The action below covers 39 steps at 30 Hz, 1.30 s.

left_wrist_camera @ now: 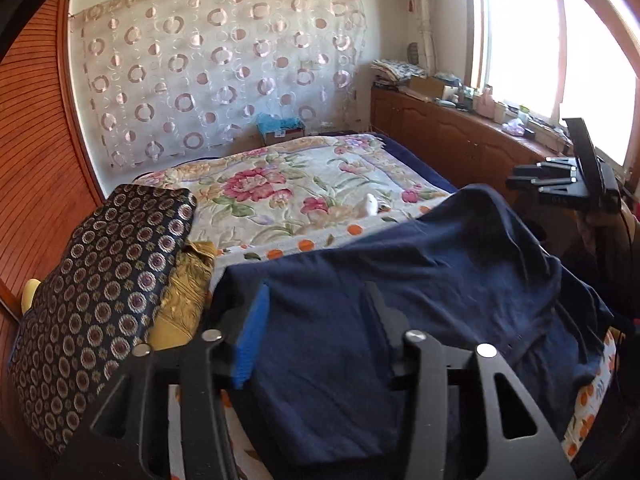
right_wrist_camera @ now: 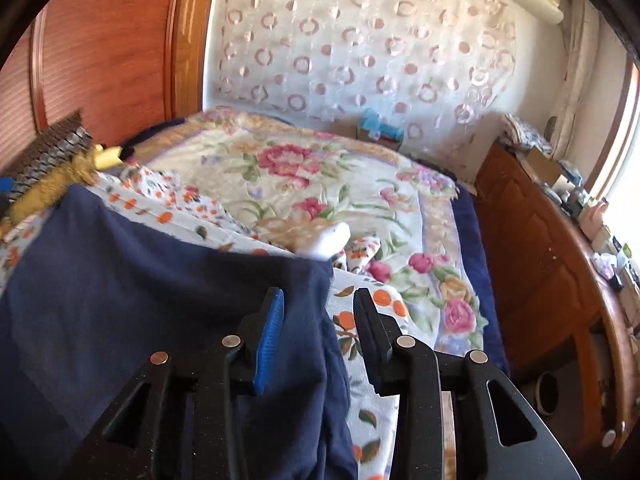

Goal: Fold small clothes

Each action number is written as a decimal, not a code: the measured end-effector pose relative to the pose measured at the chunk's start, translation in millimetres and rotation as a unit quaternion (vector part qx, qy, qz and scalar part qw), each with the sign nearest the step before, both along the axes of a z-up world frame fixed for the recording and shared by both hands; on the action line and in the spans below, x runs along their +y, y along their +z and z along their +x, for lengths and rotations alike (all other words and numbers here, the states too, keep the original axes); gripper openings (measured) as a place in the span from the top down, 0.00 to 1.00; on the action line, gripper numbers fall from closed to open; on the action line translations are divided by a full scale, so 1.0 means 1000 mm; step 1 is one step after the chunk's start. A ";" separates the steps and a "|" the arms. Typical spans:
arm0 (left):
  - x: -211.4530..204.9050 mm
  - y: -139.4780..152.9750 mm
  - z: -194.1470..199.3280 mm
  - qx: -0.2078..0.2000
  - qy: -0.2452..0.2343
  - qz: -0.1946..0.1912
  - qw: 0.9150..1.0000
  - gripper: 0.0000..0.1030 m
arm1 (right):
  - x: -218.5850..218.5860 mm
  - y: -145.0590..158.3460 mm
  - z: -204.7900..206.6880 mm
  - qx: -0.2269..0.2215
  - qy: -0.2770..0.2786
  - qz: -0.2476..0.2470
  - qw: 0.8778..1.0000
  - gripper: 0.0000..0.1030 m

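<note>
Both grippers stand parted over a navy garment [left_wrist_camera: 400, 288] spread on the orange-print sheet [right_wrist_camera: 360, 360]: left gripper [left_wrist_camera: 316, 312] straddles loose cloth unpinched, right gripper [right_wrist_camera: 318, 312] brackets its edge without clamping. Beyond lie a floral blanket [left_wrist_camera: 280, 176] and patterned cushion [left_wrist_camera: 100, 280].

Both my grippers angled down — left gripper [left_wrist_camera: 316, 308] jaws parted, right gripper [right_wrist_camera: 318, 312] jaws parted too, narrower.
</note>
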<state>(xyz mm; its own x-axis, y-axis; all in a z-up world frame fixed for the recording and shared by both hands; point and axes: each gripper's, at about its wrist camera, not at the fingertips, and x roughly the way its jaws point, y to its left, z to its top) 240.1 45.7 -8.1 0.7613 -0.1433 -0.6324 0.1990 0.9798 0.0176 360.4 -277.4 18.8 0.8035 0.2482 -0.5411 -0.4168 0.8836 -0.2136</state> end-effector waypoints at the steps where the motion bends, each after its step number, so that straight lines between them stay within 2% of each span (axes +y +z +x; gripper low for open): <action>1: -0.003 -0.001 -0.004 0.010 -0.002 0.002 1.000 0.31 | -0.004 0.002 -0.009 0.001 0.001 0.010 1.000 0.64; 2: -0.006 -0.003 -0.009 0.010 -0.004 0.003 1.000 0.27 | -0.008 0.002 -0.016 0.002 0.000 0.015 1.000 0.64; 4: -0.012 -0.006 -0.018 0.011 -0.010 0.008 1.000 0.26 | -0.012 -0.002 -0.033 0.003 0.004 0.023 1.000 0.64; 8: -0.027 -0.018 -0.037 0.025 -0.028 0.005 0.999 0.25 | -0.019 -0.014 -0.072 0.009 0.009 0.036 0.999 0.63; 17: -0.051 -0.037 -0.067 0.045 -0.035 -0.013 0.998 0.25 | -0.018 -0.048 -0.141 0.040 0.022 0.051 0.998 0.61; 25: -0.059 -0.055 -0.088 0.060 -0.030 -0.047 0.997 0.25 | -0.027 -0.077 -0.158 0.087 0.022 0.067 0.994 0.61; 28: -0.062 -0.065 -0.090 0.075 -0.033 -0.055 0.995 0.35 | -0.031 -0.084 -0.153 0.100 0.018 0.073 0.992 0.61; 30: -0.064 -0.071 -0.089 0.086 -0.034 -0.053 0.994 0.37 | -0.032 -0.089 -0.151 0.107 0.015 0.077 0.991 0.61; 32: -0.066 -0.076 -0.087 0.097 -0.034 -0.050 0.993 0.46 | -0.032 -0.092 -0.148 0.112 0.012 0.078 0.991 0.61; 35: -0.066 -0.082 -0.083 0.111 -0.032 -0.061 0.991 0.54 | -0.023 -0.095 -0.142 0.118 0.010 0.083 0.990 0.61; 39: -0.064 -0.088 -0.076 0.126 -0.027 -0.080 0.988 0.54 | -0.017 -0.096 -0.135 0.120 0.007 0.089 0.989 0.61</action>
<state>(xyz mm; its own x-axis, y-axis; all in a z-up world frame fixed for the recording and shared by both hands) 164.1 -18.2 -96.4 0.5711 -0.2918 -0.7672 0.2286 0.9543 -0.1928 225.1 -294.6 -77.4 0.6533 0.3673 -0.6620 -0.4494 0.8918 0.0513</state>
